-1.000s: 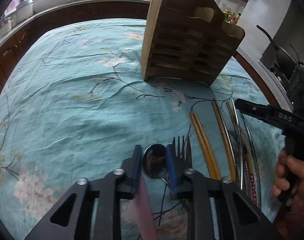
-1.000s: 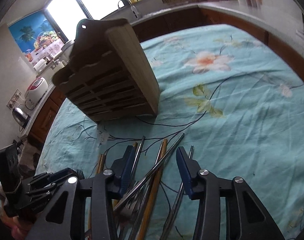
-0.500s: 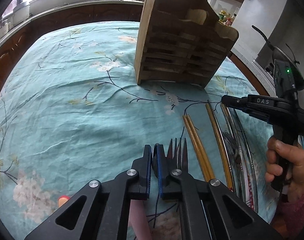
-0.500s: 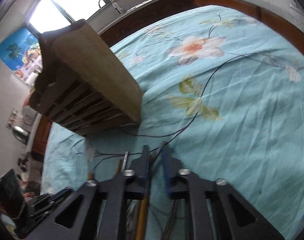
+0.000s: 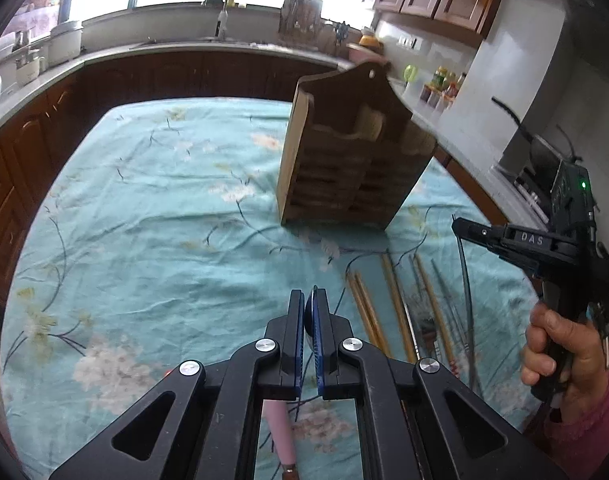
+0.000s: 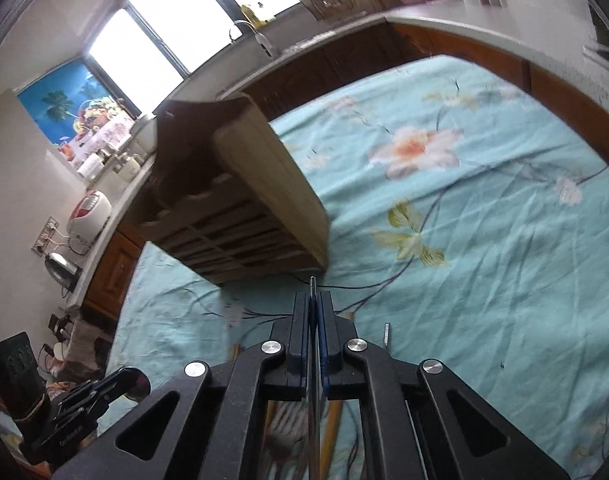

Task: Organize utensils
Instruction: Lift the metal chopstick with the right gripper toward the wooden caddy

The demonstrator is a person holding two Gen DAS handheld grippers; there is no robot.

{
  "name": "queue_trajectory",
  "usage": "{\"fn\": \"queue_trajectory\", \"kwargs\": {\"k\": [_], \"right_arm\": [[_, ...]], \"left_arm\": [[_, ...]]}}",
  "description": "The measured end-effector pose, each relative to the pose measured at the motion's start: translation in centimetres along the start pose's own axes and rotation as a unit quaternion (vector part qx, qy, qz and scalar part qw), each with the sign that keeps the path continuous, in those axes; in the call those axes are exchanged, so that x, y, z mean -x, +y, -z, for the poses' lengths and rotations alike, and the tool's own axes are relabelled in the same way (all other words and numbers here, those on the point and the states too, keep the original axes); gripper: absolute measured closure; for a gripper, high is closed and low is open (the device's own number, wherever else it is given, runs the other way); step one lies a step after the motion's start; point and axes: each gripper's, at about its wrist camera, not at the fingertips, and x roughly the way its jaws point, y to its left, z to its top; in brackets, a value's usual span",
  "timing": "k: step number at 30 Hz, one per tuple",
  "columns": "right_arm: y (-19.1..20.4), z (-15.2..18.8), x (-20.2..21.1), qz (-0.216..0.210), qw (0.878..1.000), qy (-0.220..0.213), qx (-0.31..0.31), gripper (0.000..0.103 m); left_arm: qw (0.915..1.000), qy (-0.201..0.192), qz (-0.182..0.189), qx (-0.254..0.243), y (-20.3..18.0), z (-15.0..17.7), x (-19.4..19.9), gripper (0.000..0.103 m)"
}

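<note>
My left claw (image 5: 308,312) is clamped on a pink-handled spoon (image 5: 280,424), and my right claw (image 6: 313,320) is pinched on a thin steel utensil (image 6: 312,282), both just having closed, in front of the wooden caddy (image 5: 344,168) on the blue floral tablecloth (image 5: 152,240). Sorting has, by my judgement, barely begun: no utensil shows above the caddy's compartments, though I cannot see to their bottoms. Wooden chopsticks (image 5: 368,312) and other steel pieces (image 5: 448,304) lie in front of the caddy, waiting.
</note>
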Motion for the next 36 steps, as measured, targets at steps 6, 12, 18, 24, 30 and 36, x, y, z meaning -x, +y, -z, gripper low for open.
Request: {"fn": "queue_trajectory", "kwargs": {"k": [6, 12, 18, 24, 30, 36], "right_arm": [[1.8, -0.4, 2.4, -0.012, 0.999, -0.030, 0.015, 0.099], [3.3, -0.9, 4.9, -0.006, 0.996, -0.075, 0.041, 0.099], [4.2, -1.9, 6.9, -0.013, 0.992, -0.111, 0.050, 0.099], [5.3, -2.7, 8.2, -0.014, 0.988, -0.140, 0.065, 0.099], [6.0, -3.8, 9.6, -0.017, 0.984, -0.164, 0.072, 0.099], [6.2, -5.3, 10.9, -0.016, 0.978, -0.195, 0.074, 0.099]], "left_arm": [[0.9994, -0.034, -0.011, 0.004, -0.2, 0.1, 3.4, 0.101], [0.9973, -0.068, -0.027, 0.013, -0.3, 0.0, 5.8, 0.101], [0.9947, -0.095, -0.033, 0.020, -0.4, -0.5, 7.7, 0.101], [0.9922, -0.118, -0.034, 0.022, -0.6, -1.6, 8.8, 0.101], [0.9879, -0.144, -0.043, 0.039, -0.1, -2.8, 9.3, 0.101], [0.9802, -0.182, -0.063, 0.048, -0.3, -5.4, 9.5, 0.101]]}}
